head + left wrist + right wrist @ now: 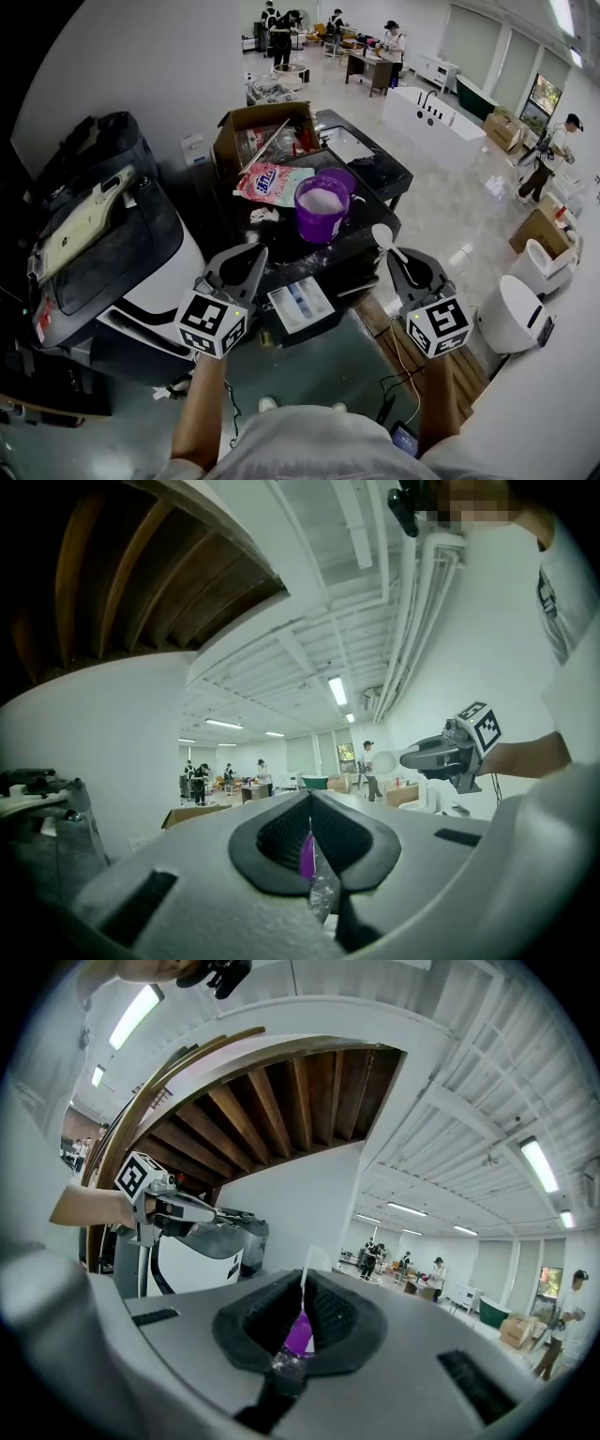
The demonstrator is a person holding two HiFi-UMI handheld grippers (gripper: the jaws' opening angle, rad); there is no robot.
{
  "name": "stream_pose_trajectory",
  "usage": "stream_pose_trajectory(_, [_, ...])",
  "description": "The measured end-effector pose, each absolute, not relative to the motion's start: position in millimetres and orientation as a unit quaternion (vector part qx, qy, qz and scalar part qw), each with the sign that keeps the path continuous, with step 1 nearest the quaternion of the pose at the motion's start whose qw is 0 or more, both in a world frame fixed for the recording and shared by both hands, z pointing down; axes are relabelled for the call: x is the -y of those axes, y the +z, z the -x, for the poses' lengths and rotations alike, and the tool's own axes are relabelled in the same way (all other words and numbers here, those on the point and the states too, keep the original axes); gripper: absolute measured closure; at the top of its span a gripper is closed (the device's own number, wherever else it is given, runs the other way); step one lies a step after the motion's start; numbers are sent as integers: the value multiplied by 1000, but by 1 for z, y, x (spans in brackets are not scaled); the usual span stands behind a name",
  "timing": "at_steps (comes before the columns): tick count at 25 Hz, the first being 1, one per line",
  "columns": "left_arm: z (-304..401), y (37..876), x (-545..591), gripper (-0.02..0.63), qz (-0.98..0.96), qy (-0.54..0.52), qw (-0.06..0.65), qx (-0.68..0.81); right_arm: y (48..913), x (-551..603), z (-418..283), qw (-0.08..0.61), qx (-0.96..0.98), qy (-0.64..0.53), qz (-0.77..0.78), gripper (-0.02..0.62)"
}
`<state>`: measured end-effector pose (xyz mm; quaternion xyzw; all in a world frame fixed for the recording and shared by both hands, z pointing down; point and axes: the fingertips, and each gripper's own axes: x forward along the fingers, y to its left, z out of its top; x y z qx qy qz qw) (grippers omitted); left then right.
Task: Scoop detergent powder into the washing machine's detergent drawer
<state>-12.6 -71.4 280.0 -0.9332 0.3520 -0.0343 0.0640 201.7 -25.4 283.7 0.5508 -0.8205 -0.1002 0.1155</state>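
The right gripper (400, 260) is clamped on the handle of a white plastic scoop (382, 235), just beside the purple plastic tub of white powder (322, 208); the left gripper (253, 256) has its jaws together, empty; the open white detergent drawer (300, 305) below probably still awaits powder.
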Motion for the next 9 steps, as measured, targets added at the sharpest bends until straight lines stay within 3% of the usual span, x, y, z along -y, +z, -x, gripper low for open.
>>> stream_pose_trajectory(9, [5, 285, 68, 597, 932, -47, 64, -353, 288, 23, -206, 110, 826, -92, -544, 584])
